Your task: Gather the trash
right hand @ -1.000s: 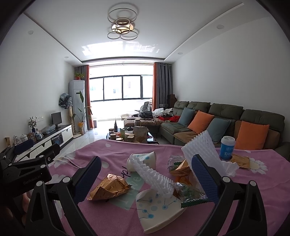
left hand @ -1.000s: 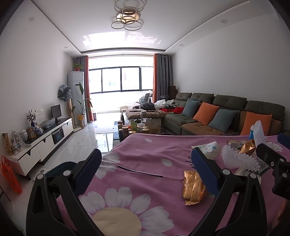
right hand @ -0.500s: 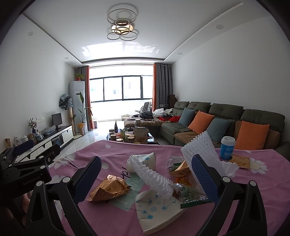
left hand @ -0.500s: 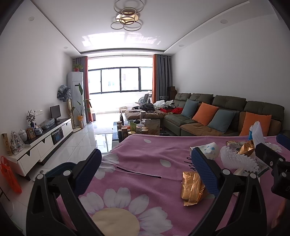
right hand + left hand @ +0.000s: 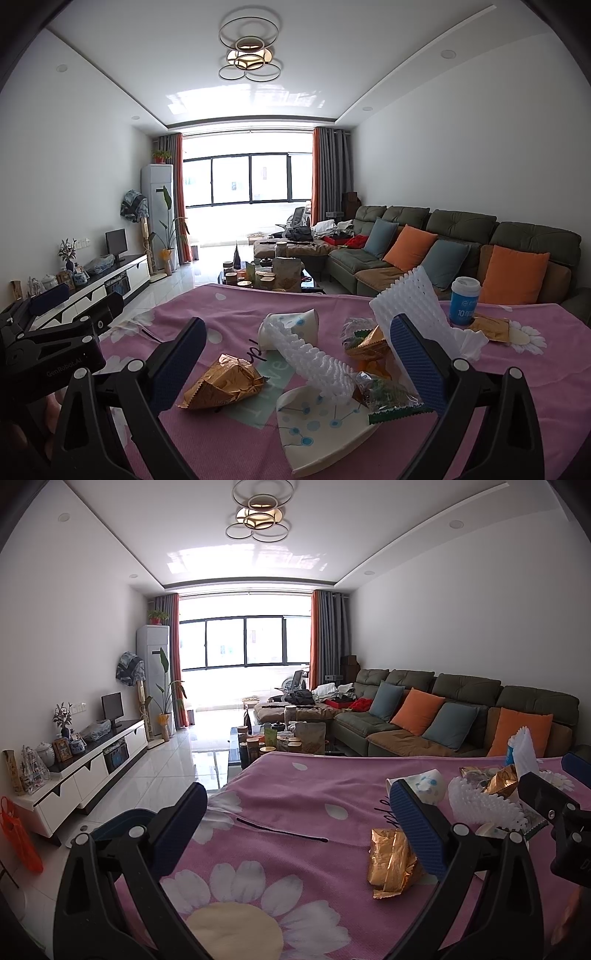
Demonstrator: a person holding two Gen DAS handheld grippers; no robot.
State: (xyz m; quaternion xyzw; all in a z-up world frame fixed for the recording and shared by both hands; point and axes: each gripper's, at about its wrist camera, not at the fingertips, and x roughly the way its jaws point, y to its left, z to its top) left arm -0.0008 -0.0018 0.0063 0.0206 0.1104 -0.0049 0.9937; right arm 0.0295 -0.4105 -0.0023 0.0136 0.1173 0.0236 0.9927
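While hovering, both hand-held grippers unmoved

Left gripper [image 5: 295, 823] and right gripper [image 5: 295, 350] side by side, jaws wide, apparently empty.

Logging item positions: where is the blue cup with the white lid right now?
In the right wrist view the blue cup stands upright at the table's far right, behind the white foam sheet, beside a gold wrapper.

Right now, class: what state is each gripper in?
Left gripper: open, holding nothing.
Right gripper: open, holding nothing.
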